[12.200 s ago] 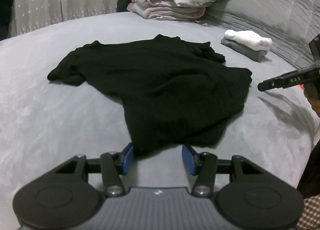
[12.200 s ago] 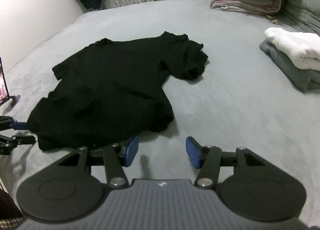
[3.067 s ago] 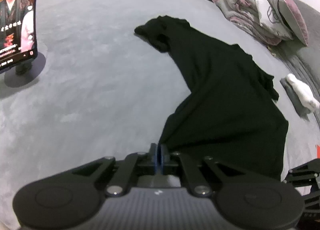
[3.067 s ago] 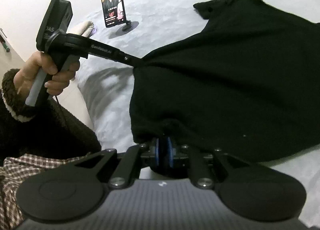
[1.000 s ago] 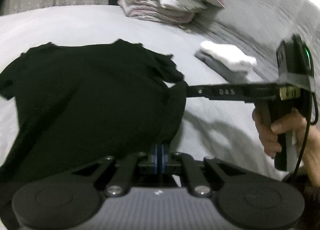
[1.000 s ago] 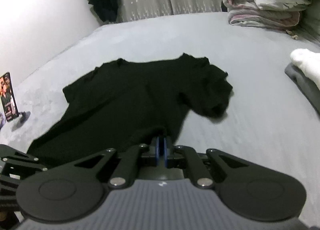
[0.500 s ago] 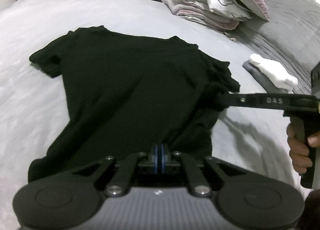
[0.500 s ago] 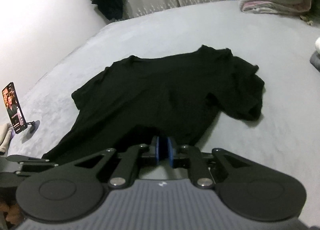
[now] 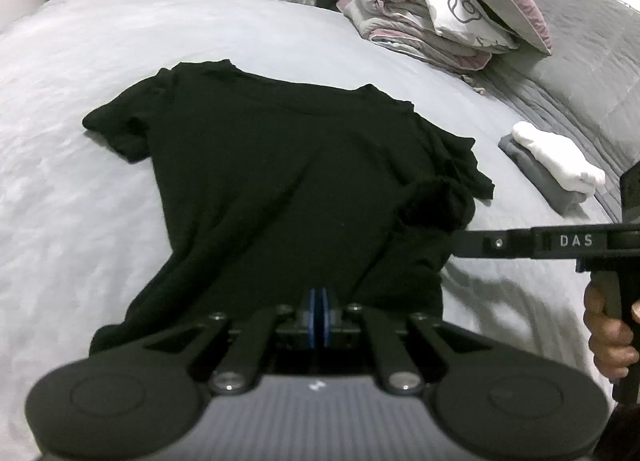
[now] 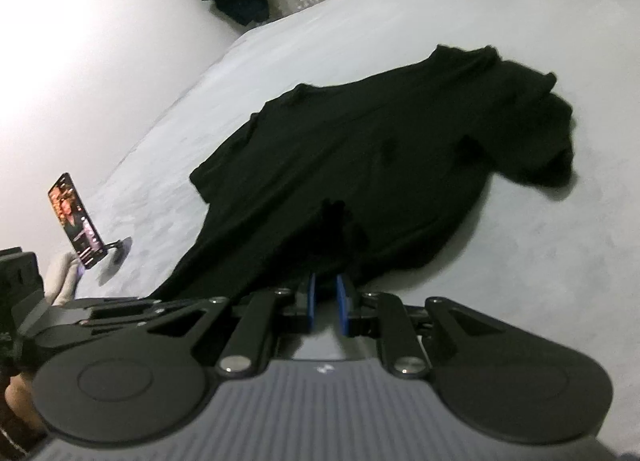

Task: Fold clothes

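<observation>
Black T-shirt (image 9: 280,181), spread front-up on grey bed (image 9: 80,201), collar at the far end. Left wrist view: left gripper (image 9: 319,315) pressed shut on near hem; right gripper (image 9: 456,243) reaches in level from the right into bunched hem cloth, a hand (image 9: 608,333) on its grip; folded white-and-grey clothes (image 9: 556,165) and stacked bedding (image 9: 440,21) beyond. Right wrist view: blue pads (image 10: 310,303) slightly apart with dark cloth between; whether they grip it, cannot tell. Phone on stand (image 10: 76,221) far left.
</observation>
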Action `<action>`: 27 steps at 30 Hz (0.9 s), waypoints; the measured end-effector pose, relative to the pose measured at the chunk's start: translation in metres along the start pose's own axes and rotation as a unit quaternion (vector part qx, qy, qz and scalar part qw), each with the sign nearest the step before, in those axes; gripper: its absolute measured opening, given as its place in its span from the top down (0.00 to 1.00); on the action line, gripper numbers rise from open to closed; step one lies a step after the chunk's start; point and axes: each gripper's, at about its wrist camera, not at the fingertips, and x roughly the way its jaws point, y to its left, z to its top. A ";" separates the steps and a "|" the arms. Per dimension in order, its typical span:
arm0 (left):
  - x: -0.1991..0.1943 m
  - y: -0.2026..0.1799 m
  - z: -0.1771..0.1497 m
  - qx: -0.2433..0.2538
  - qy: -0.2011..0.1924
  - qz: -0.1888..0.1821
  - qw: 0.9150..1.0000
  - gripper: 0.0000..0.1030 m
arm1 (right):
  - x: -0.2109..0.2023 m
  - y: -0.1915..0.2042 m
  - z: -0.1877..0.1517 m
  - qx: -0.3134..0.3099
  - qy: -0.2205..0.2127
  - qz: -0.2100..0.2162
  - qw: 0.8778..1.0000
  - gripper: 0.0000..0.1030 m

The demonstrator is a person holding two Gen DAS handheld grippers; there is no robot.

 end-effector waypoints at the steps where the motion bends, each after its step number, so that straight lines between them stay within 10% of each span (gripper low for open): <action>1: 0.000 0.001 0.000 0.000 0.000 0.000 1.000 0.96 | 0.001 0.000 0.000 0.004 0.002 0.004 1.000 0.84; 13: -0.004 0.001 -0.002 0.002 0.000 -0.004 1.000 0.96 | 0.004 0.001 0.001 0.023 0.004 0.027 0.999 0.80; 16: -0.003 0.001 -0.002 0.002 0.002 -0.003 1.000 0.93 | 0.003 0.002 0.000 0.021 -0.004 0.027 0.999 0.57; 25: -0.002 0.003 -0.002 0.003 0.006 -0.003 1.000 0.74 | 0.003 0.010 -0.002 0.006 -0.018 0.025 1.000 0.58; 27: -0.002 0.003 -0.003 0.003 0.006 -0.003 1.000 0.72 | 0.006 0.014 -0.005 -0.008 -0.013 0.013 1.000 0.76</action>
